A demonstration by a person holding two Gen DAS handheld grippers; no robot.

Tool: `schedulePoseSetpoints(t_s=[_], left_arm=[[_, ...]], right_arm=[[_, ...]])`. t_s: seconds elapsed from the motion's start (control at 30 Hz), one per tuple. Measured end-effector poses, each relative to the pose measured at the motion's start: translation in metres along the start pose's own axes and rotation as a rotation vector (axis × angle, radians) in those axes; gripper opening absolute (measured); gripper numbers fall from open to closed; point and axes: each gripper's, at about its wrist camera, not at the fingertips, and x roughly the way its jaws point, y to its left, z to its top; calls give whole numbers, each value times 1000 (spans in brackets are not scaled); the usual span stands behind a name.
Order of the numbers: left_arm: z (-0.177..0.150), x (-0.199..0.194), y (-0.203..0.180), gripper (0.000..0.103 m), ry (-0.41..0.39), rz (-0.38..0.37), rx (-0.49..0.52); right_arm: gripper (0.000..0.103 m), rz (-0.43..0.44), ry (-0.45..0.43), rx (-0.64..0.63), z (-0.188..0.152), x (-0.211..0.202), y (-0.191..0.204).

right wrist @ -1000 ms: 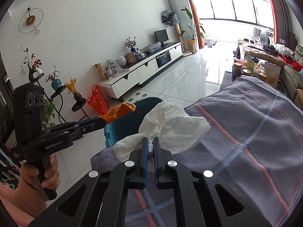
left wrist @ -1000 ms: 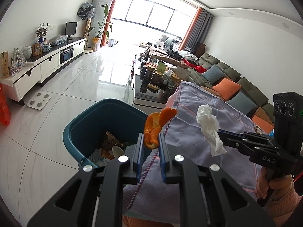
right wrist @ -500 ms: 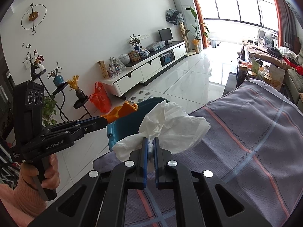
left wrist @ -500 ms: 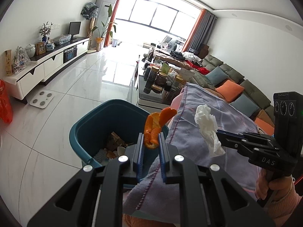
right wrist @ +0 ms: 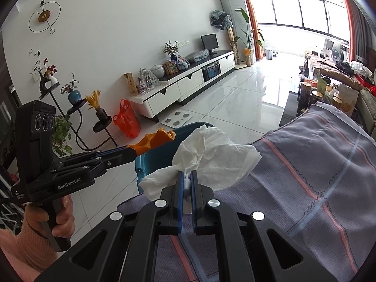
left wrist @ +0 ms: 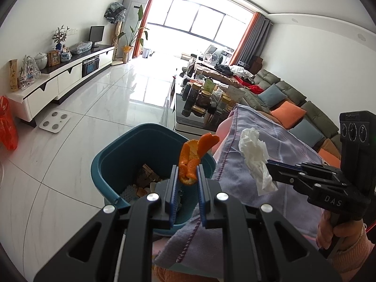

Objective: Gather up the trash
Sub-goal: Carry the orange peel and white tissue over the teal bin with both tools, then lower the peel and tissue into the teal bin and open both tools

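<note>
Here the left gripper (left wrist: pixel 187 178) jaws pinch orange peel (left wrist: pixel 193 155) over the bin (left wrist: pixel 112 157), the right gripper (right wrist: pixel 185 183) jaws clamp tissue (right wrist: pixel 211 150) alongside

Daylight is pouring through a wide window (left wrist: pixel 206 23) framed by orange curtains (left wrist: pixel 246 38), glaring off the white tiled floor (left wrist: pixel 105 98). A long white TV cabinet (right wrist: pixel 185 87) is running along the white wall (right wrist: pixel 117 23), carrying a small monitor (right wrist: pixel 209 42), jars and plants. A round wall clock (right wrist: pixel 44 16) is hanging above tiered plant stands (right wrist: pixel 75 108). A green sofa (left wrist: pixel 289 98) with orange and blue cushions is lining the opposite side.
</note>
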Motion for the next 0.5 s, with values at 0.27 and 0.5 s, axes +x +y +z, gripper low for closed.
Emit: schedulePoseSetpoints(t_s=[0.27, 0.5], left_arm=[[0, 2, 4, 16, -1, 9, -7], [-1, 3, 8, 16, 2, 17, -19]], right_arm=[[6, 7, 8, -10, 3, 7, 5], [6, 14, 15, -17, 5, 12, 7]])
